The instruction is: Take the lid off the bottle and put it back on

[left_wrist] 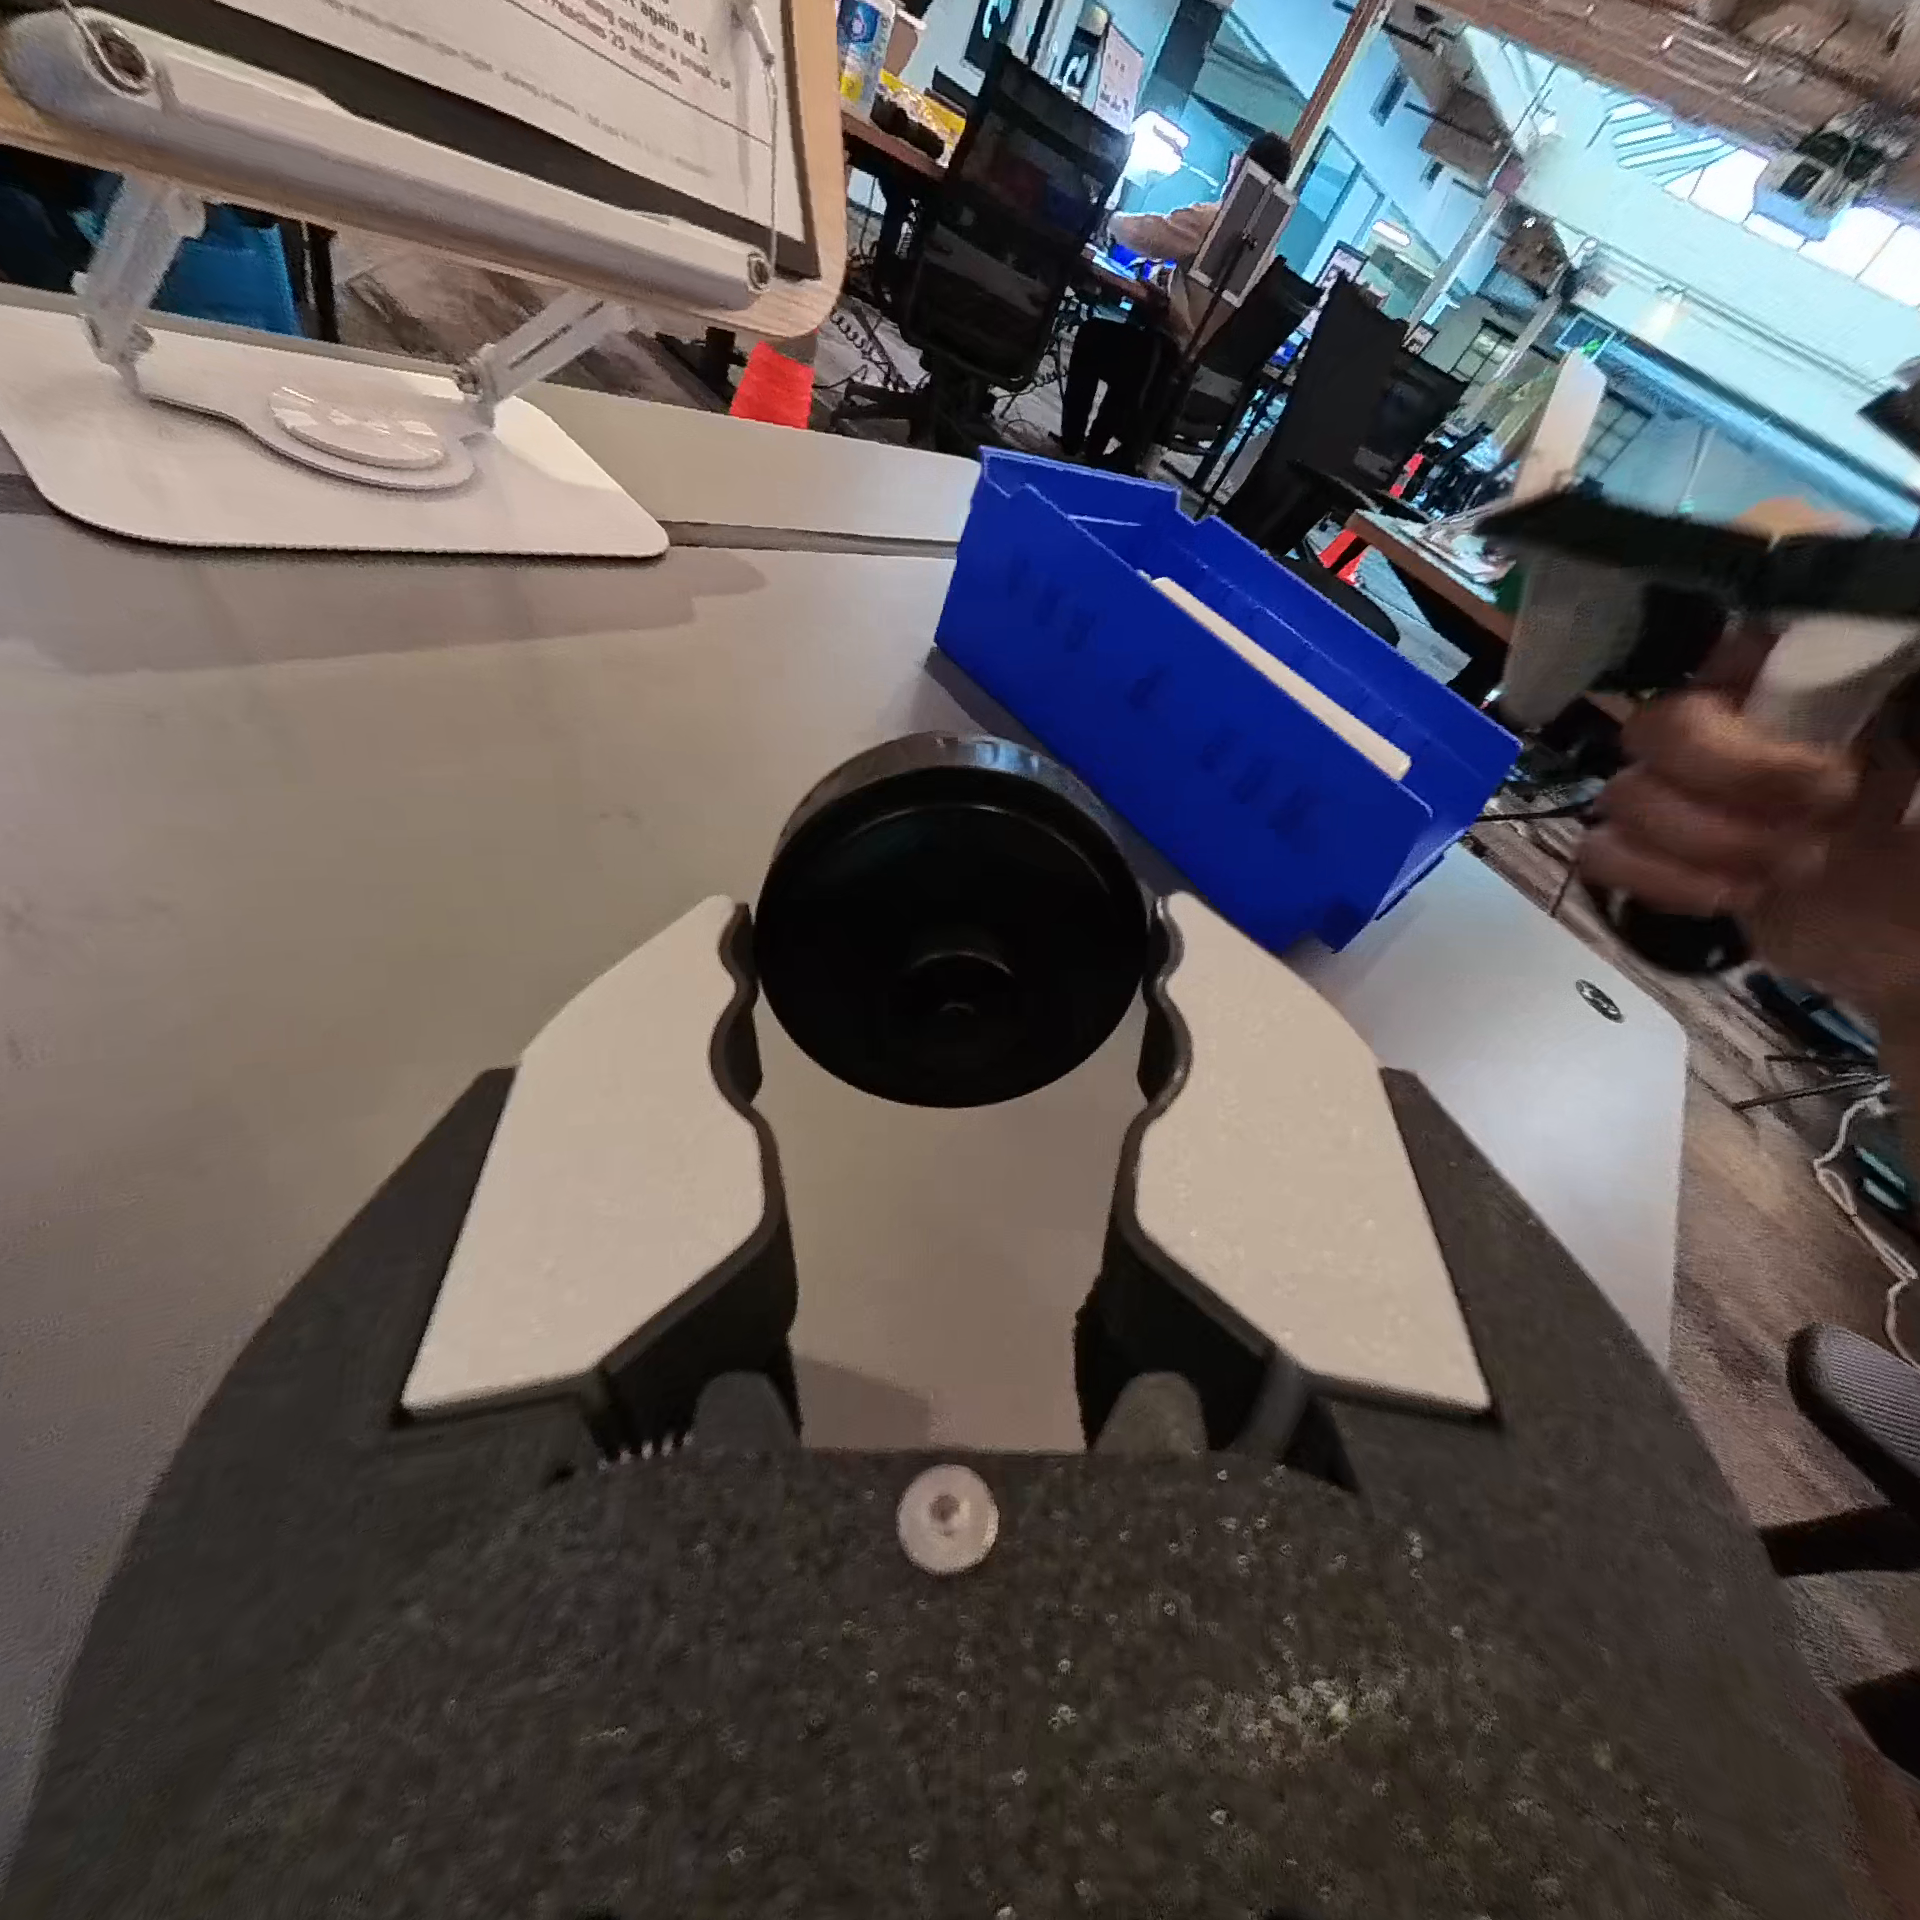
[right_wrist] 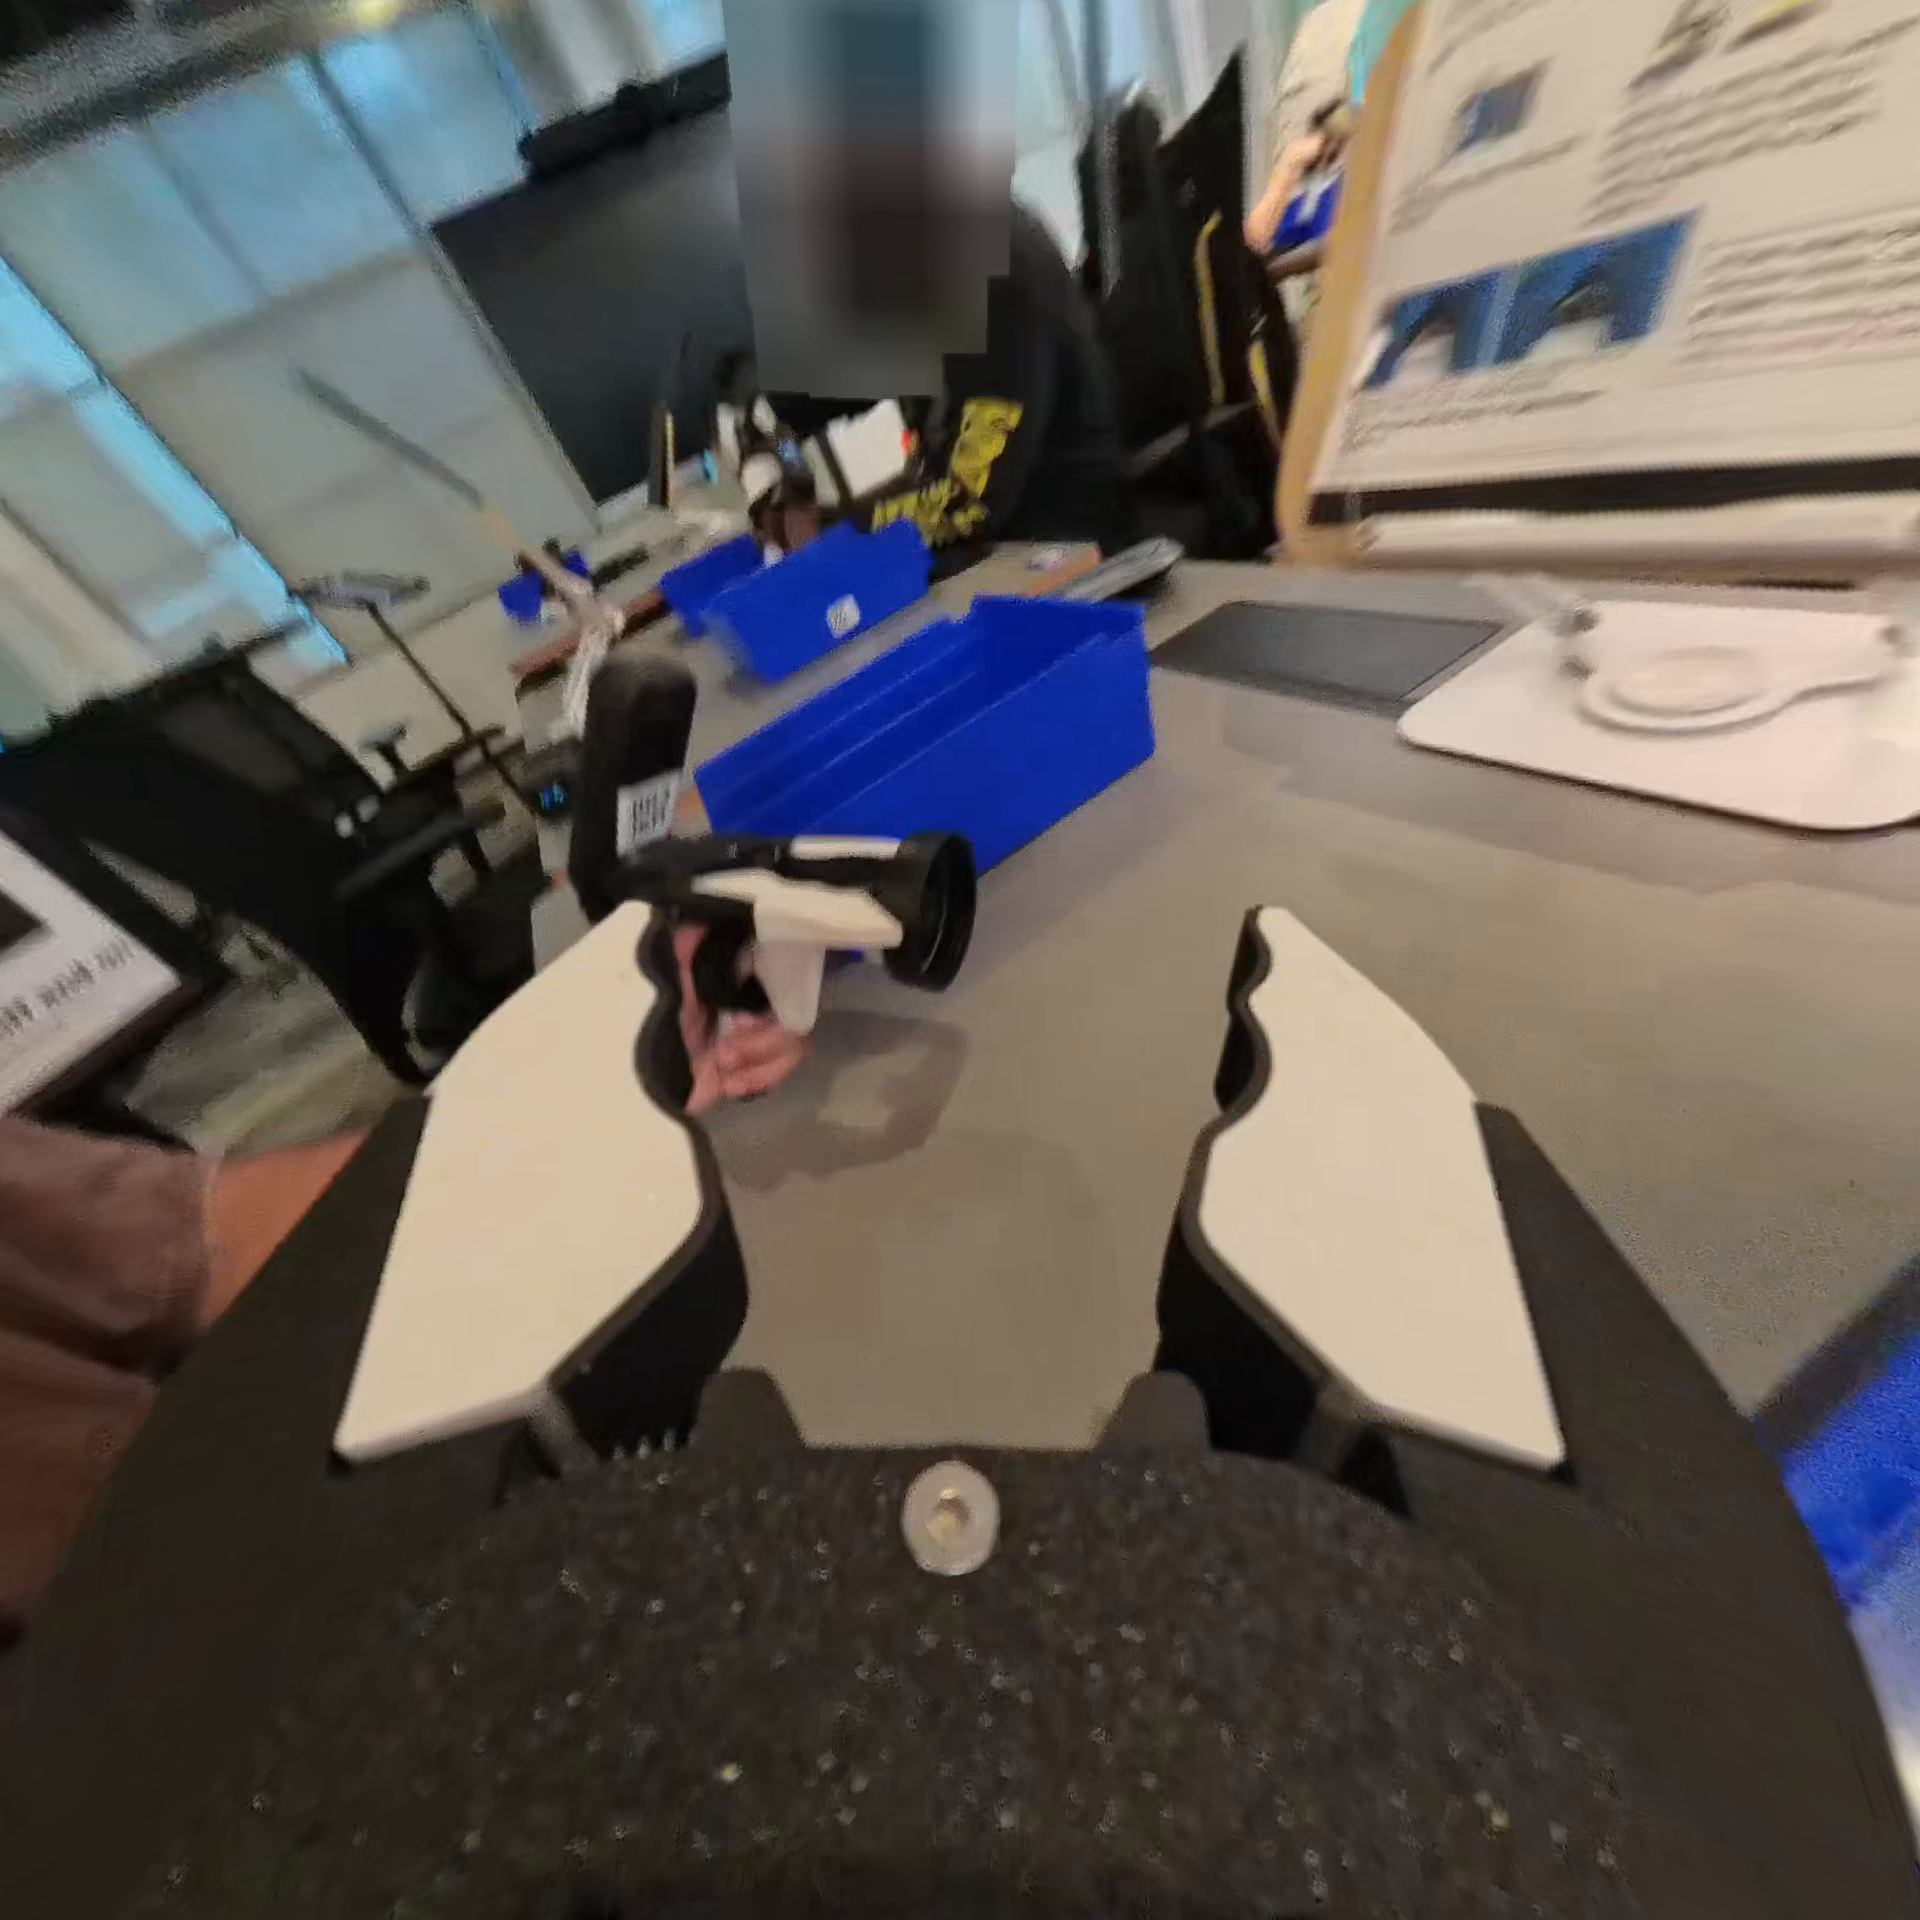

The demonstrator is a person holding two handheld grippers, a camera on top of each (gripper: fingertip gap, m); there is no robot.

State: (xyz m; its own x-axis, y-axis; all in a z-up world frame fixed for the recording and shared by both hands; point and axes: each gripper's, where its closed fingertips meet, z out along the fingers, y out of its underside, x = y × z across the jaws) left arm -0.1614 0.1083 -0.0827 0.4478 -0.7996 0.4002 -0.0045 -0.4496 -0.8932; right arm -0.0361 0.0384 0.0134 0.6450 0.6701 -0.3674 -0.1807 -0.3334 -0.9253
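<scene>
My left gripper (left_wrist: 948, 935) is shut on a black round lid (left_wrist: 940, 925) and holds it above the grey table (left_wrist: 416, 831), both pads pressed on its sides. The right wrist view shows the same gripper (right_wrist: 831, 883) from the side, level, with the lid (right_wrist: 935, 909) at its fingertips, open side turned right. My right gripper (right_wrist: 951, 935) is open wide and empty, above the table and some way from the lid. It shows blurred at the right edge of the left wrist view (left_wrist: 1714, 582), held by a hand. No bottle shows in either view.
A blue bin (left_wrist: 1195, 675) lies on the table just behind the lid; it also shows in the right wrist view (right_wrist: 935, 717). A white stand (left_wrist: 312, 457) carries a board with paper at the back. Chairs, desks and people are beyond the table edge.
</scene>
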